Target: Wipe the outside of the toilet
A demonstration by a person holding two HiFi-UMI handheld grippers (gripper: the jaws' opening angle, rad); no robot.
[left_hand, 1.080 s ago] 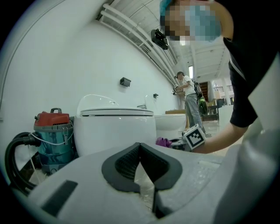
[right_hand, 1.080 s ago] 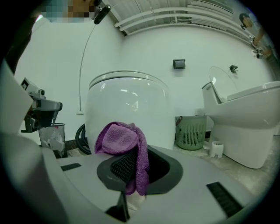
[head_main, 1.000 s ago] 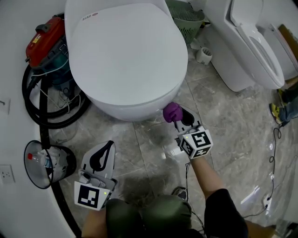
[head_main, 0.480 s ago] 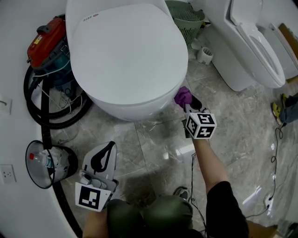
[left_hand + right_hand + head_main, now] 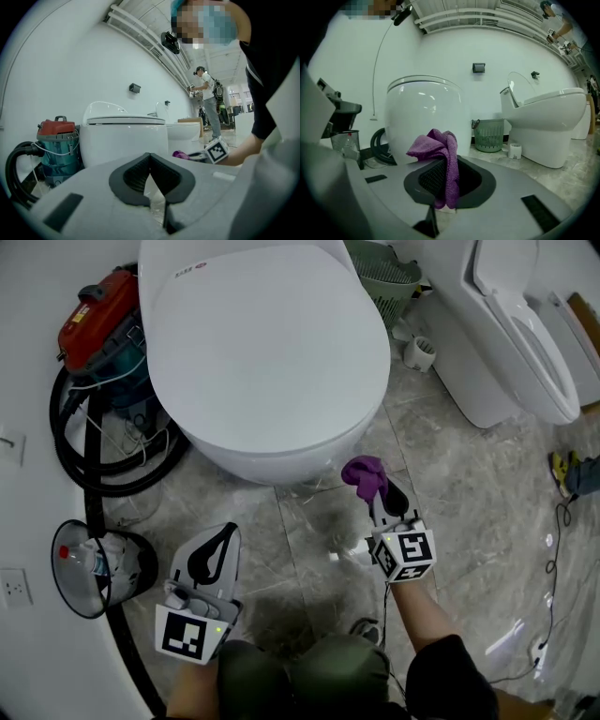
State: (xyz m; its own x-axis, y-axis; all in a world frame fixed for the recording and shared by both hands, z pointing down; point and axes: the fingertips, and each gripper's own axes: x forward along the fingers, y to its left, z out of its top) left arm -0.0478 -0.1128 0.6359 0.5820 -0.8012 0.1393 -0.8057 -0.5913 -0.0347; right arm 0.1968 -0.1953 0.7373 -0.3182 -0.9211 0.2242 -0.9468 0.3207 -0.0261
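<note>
Ideally, press the cloth (image 5: 364,474) pinched in the right gripper (image 5: 384,489) flat against the toilet (image 5: 272,362) just ahead; left gripper (image 5: 217,540) sits closed, empty.

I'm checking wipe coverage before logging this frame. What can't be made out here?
Toilet base: head view, hidden beneath its own lid.
Whether the purple cloth in the right tool touches the toilet: no view settles it.
Red print on the lid: head view, too small to read.
Second toilet: cut off by the head view's top edge.
Bin contents: head view, too small.
</note>
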